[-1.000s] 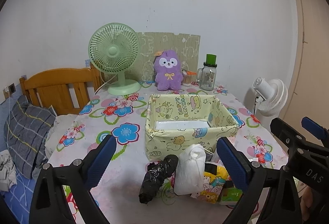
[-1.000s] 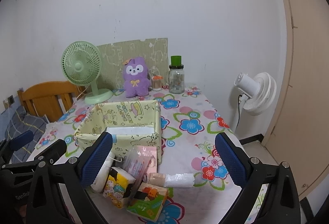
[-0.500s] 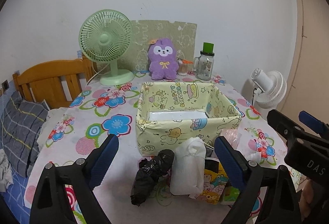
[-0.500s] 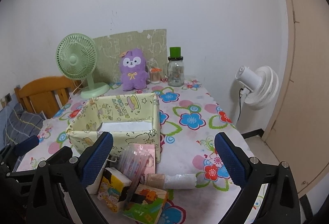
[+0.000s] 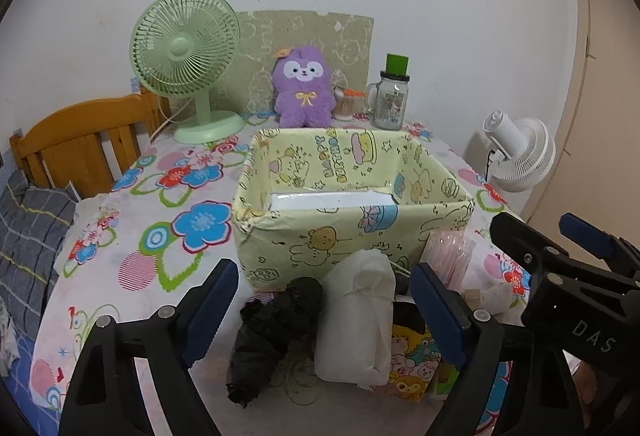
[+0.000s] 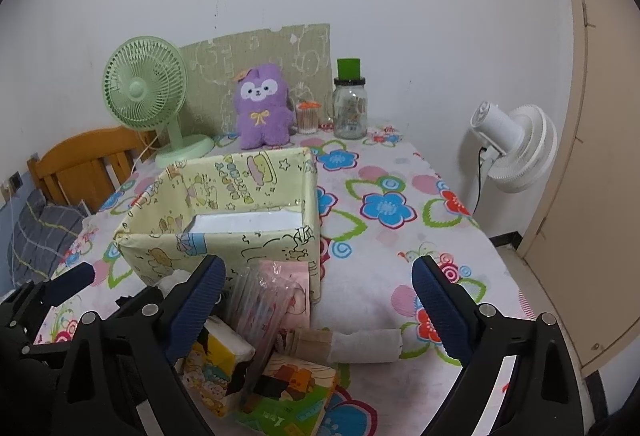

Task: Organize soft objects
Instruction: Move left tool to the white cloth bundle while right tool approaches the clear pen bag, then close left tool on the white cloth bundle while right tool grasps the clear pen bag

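Observation:
A yellow cartoon-print box (image 5: pixel 356 232) (image 6: pixel 224 236) stands open on the flowered table, a white pack inside. In front of it lie a black bag roll (image 5: pixel 272 332), a white bag roll (image 5: pixel 356 320), a cartoon tissue pack (image 5: pixel 412 364) (image 6: pixel 216 368), a pink straw packet (image 6: pixel 272 300), a green booklet (image 6: pixel 292 392) and a white and tan roll (image 6: pixel 352 346). My left gripper (image 5: pixel 324 312) is open, above the two rolls. My right gripper (image 6: pixel 316 312) is open, above the packet and the white and tan roll.
At the table's back stand a green fan (image 5: pixel 188 59), a purple plush (image 5: pixel 304 91), a cotton-swab jar (image 5: pixel 346 107) and a glass jar with a green lid (image 5: pixel 392 99). A wooden chair (image 5: pixel 80 147) is left, a white fan (image 5: pixel 520 155) right.
Both grippers have moved forward and lower toward the pile in front of the box. The objects have not moved. Both stay open.

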Tool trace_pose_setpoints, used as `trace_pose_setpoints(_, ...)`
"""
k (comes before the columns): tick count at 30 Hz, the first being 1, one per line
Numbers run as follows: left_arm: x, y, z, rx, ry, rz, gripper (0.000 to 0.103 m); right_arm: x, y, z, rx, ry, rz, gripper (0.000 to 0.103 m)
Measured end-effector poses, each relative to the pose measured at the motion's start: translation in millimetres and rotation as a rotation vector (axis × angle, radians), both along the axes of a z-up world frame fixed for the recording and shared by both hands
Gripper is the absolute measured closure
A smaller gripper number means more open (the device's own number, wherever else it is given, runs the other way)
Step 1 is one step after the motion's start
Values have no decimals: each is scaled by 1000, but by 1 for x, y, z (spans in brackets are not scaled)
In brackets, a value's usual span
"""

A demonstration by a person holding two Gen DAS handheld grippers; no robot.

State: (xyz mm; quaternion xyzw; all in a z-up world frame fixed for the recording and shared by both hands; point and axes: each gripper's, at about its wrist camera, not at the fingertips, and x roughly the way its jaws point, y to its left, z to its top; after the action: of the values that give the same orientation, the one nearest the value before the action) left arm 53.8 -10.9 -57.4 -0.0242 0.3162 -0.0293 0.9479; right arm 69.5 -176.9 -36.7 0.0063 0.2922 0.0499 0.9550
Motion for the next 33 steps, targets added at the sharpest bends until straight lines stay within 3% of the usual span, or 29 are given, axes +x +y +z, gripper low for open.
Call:
trace_pose_setpoints(7,10,-6,-11,4,36,-11,17,11,5,-12,9,44,12,13)
trace_pose_setpoints(18,22,-11,-25,-3,87,-28,36,25,16,-28,42,119,56,26)
trace_pose_setpoints(24,24,-15,-31,-1,101,-42,49,32,21,-37,75,163,74,38)
trace_pose_setpoints(33,28,-17,-38,-11,126,-77,69,37,29,-46,117,206,101,66)
